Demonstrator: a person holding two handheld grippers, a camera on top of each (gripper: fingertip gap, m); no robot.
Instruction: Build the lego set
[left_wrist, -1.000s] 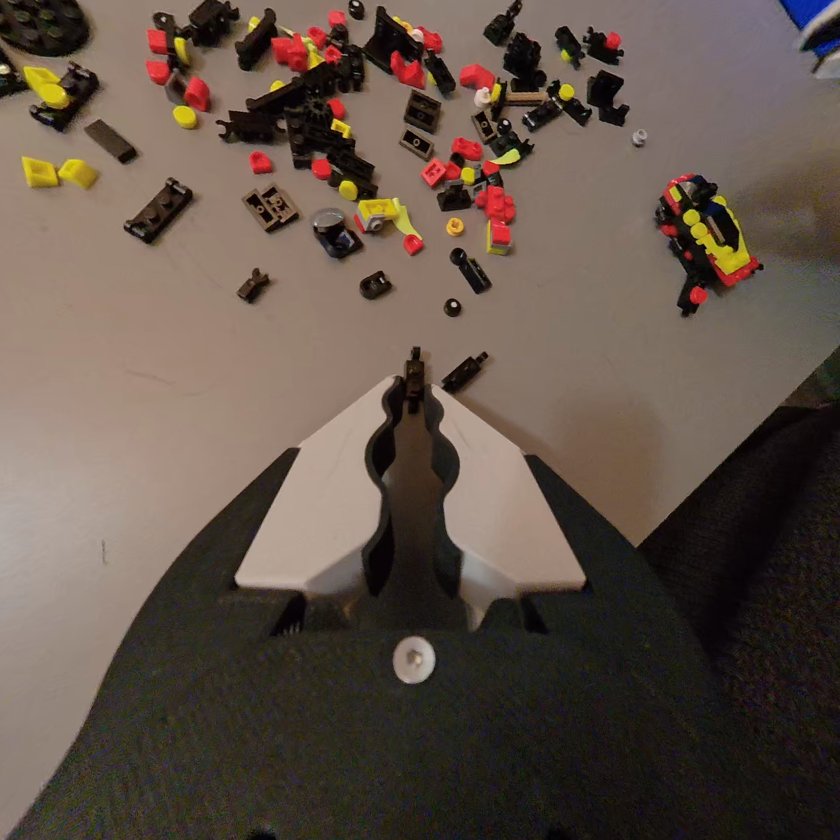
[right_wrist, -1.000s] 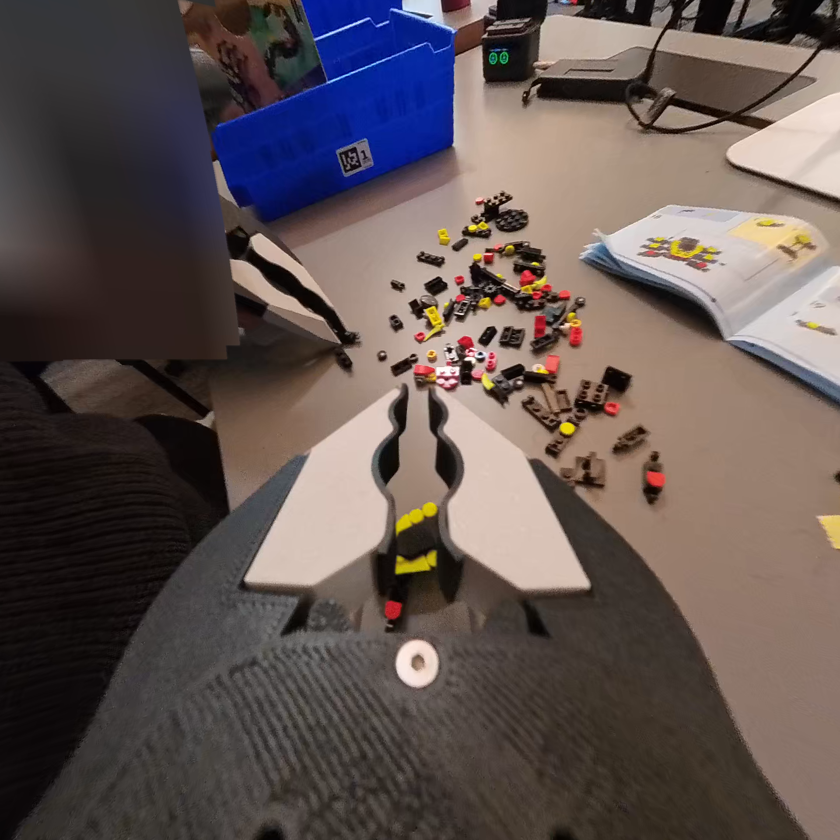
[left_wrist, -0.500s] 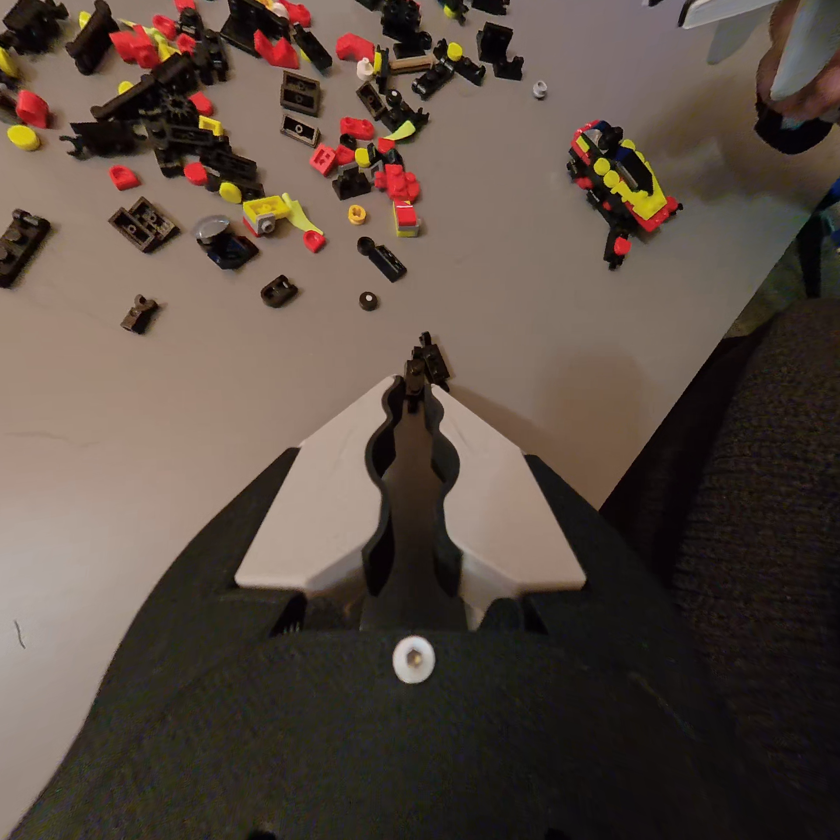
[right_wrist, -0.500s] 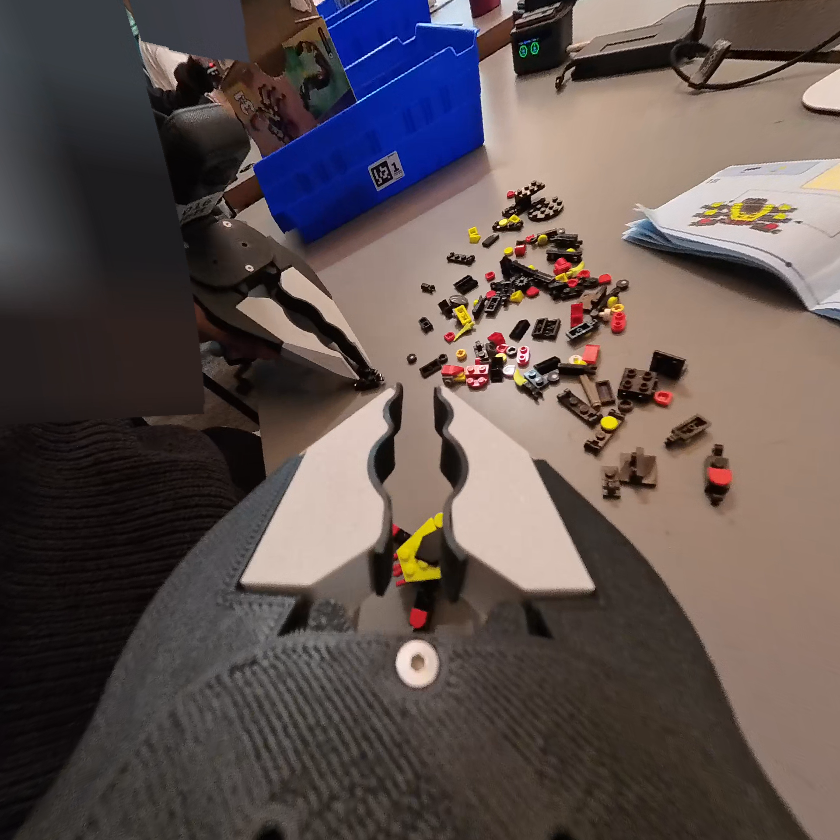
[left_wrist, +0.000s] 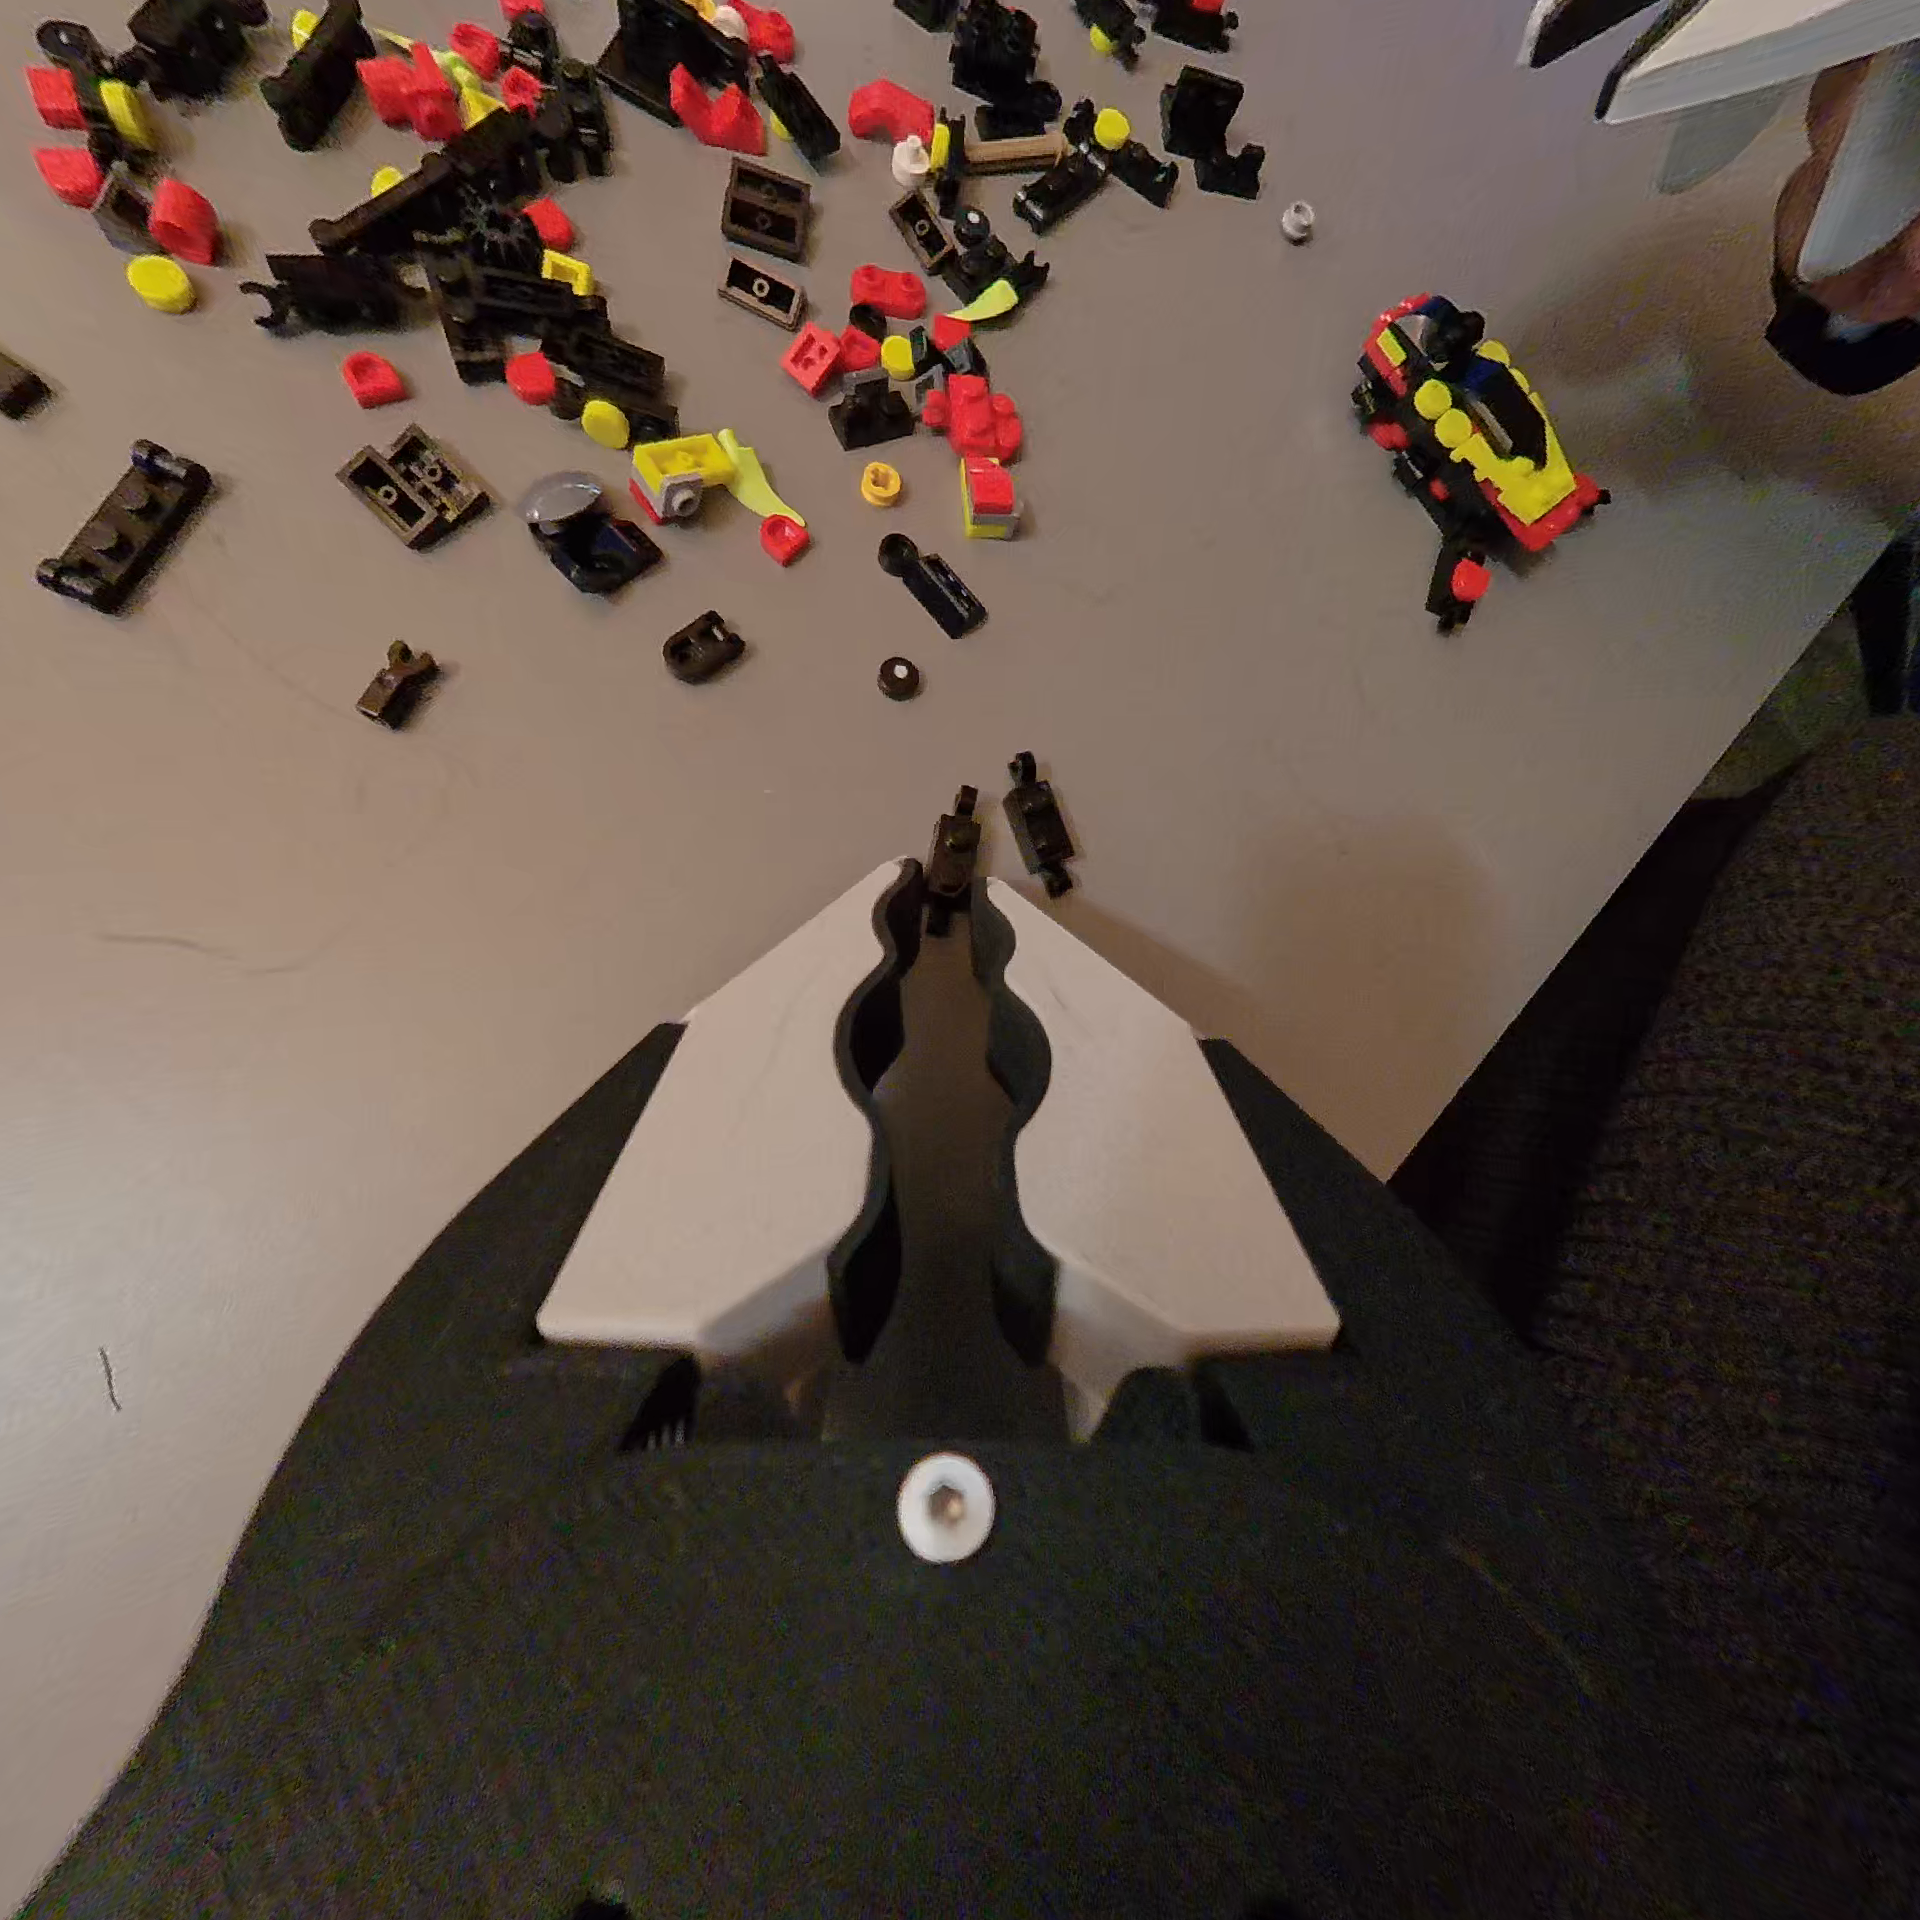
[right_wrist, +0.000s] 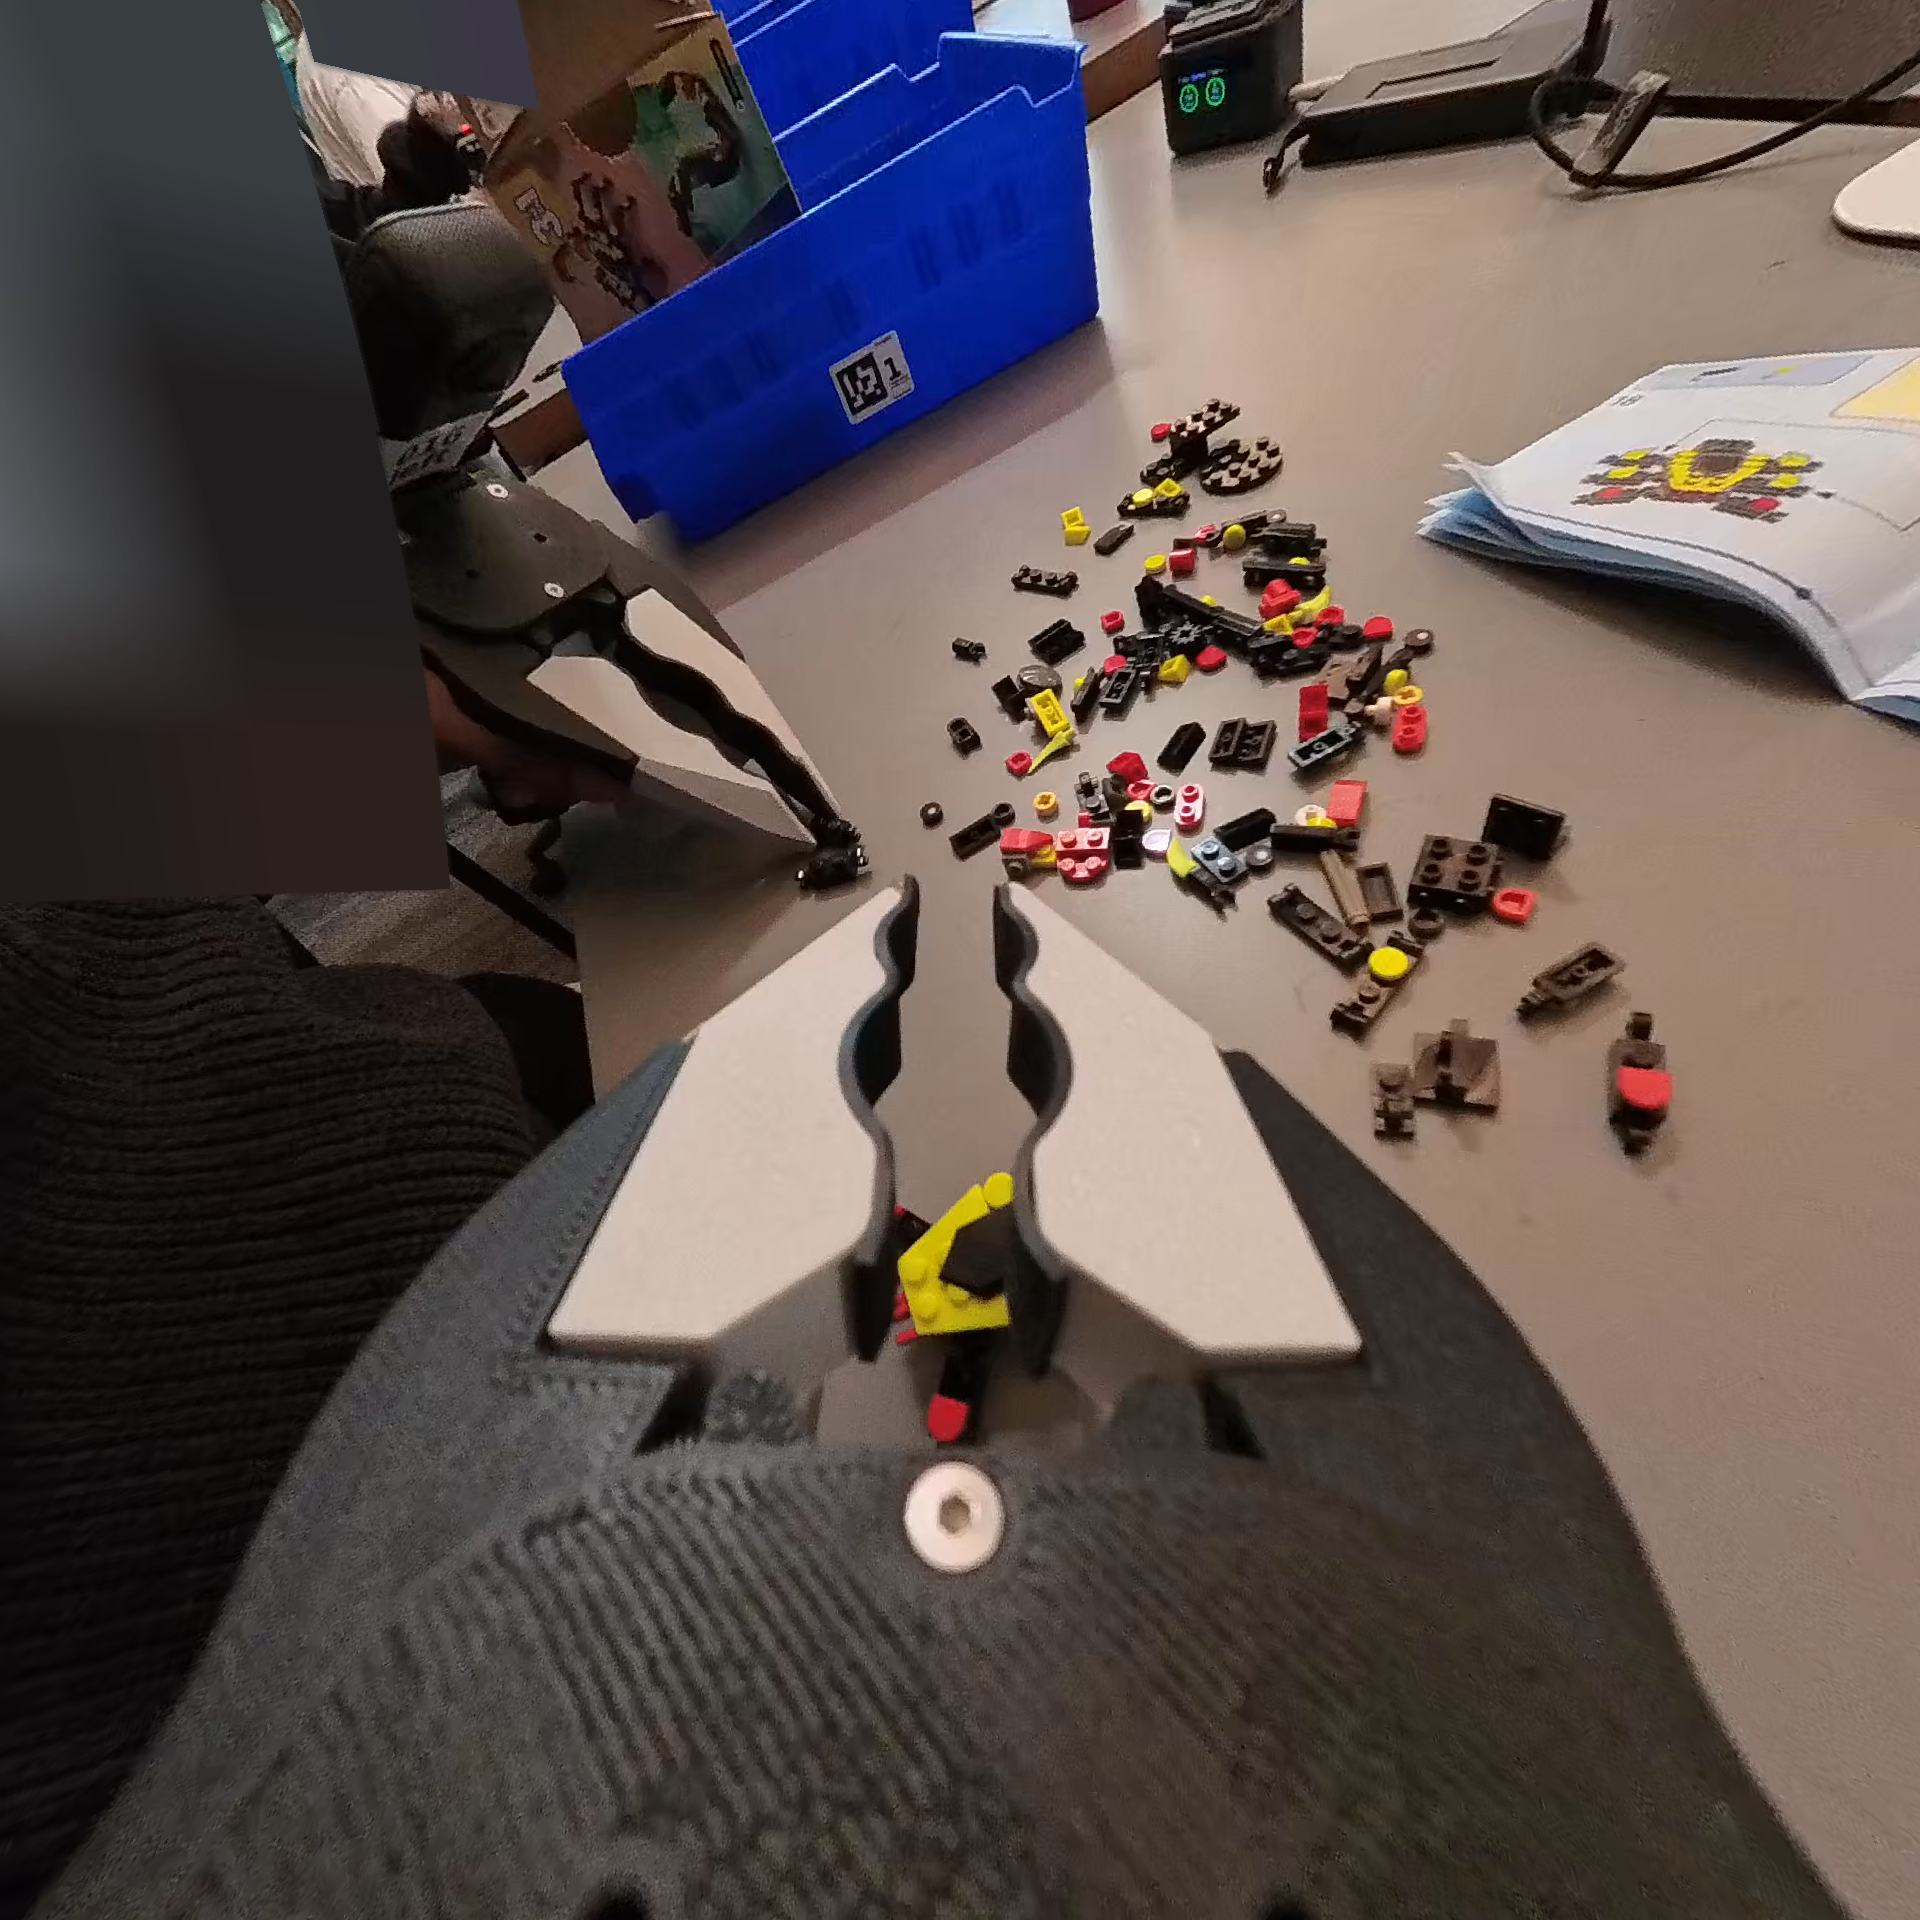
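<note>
My left gripper (left_wrist: 951, 873) is shut on a small black brick piece (left_wrist: 953, 847) that sticks out past its fingertips, low over the grey table (left_wrist: 520, 935). A second small black piece (left_wrist: 1039, 826) lies on the table just right of the tips. The right wrist view shows the same gripper (right_wrist: 831, 826) with both black pieces at its tips. My right gripper (right_wrist: 956, 904) is open and holds nothing. Through the gap between its fingers I see a small yellow, red and black brick model (right_wrist: 961, 1273) lying on the table below; it also shows in the left wrist view (left_wrist: 1475, 436).
Many loose black, red and yellow brick pieces (right_wrist: 1226, 707) are spread over the table's middle. A blue bin (right_wrist: 862, 343) stands behind, an open instruction booklet (right_wrist: 1714, 520) lies at the right. The table's edge (left_wrist: 1662, 831) and a dark knitted sleeve (left_wrist: 1714, 1143) are close on the right.
My left gripper stays shut on the black piece while shifting over the table; the loose black piece beside its tips has turned and sits closer. My right gripper has drifted, still open above the model.
</note>
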